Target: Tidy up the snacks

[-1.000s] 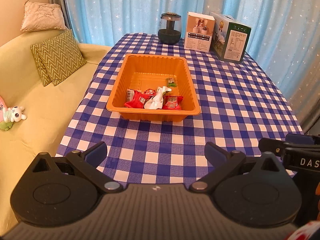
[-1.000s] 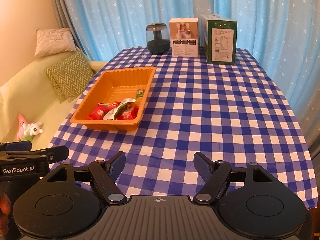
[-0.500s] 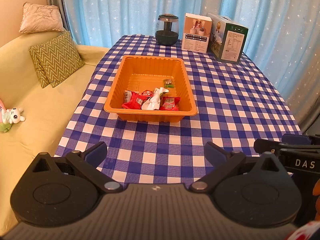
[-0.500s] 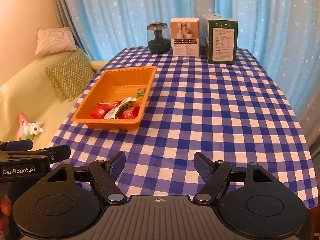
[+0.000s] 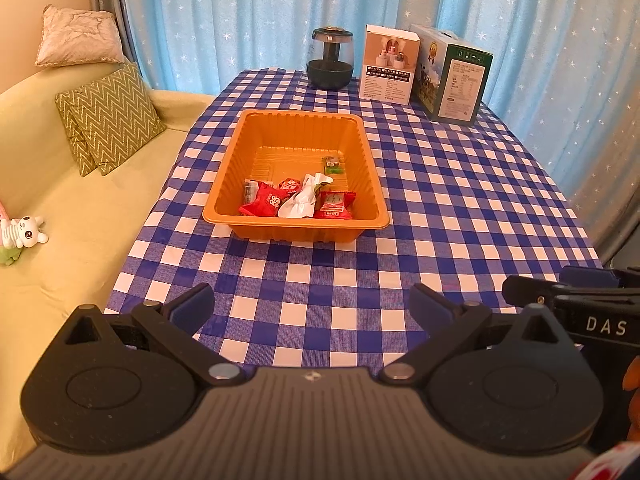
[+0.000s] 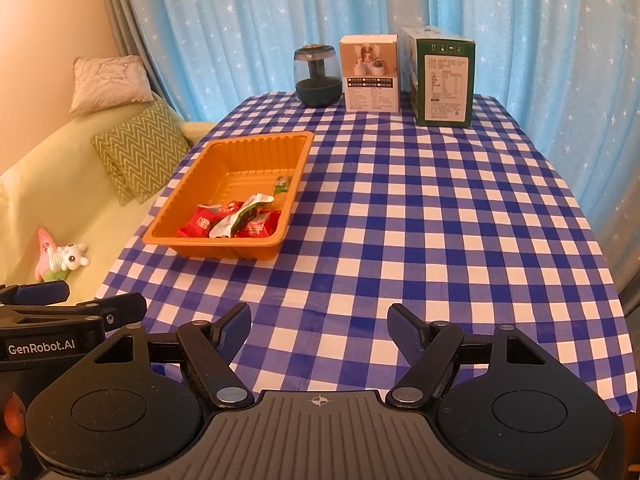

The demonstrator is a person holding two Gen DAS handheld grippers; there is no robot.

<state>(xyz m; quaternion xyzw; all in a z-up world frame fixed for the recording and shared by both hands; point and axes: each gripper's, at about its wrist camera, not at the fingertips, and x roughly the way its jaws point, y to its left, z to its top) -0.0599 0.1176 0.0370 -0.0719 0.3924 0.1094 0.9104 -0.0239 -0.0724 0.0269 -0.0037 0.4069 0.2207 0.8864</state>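
An orange tray point(image 5: 296, 120) point(image 6: 256, 144) stands on the blue checked tablecloth, left of centre. In its near end lie several wrapped snacks: red packets point(image 5: 264, 204) point(image 6: 200, 222), a white wrapper point(image 5: 302, 200) point(image 6: 240, 216) and a small green sweet point(image 5: 333, 165) point(image 6: 282, 184). My left gripper point(image 5: 312, 306) is open and empty above the table's near edge, well short of the tray. My right gripper point(image 6: 318, 328) is open and empty, near the front edge, to the right of the tray.
At the table's far end stand a dark glass jar point(image 5: 330, 64) point(image 6: 318, 76), a white box point(image 5: 390, 64) point(image 6: 370, 74) and a green box point(image 5: 456, 76) point(image 6: 442, 78). A yellow sofa point(image 5: 60, 208) with cushions and a plush toy point(image 5: 24, 234) lies left. Blue curtains hang behind.
Both grippers have drawn back and risen a little from the tray, which now looks smaller and farther. Both stay open. The snacks have not moved.
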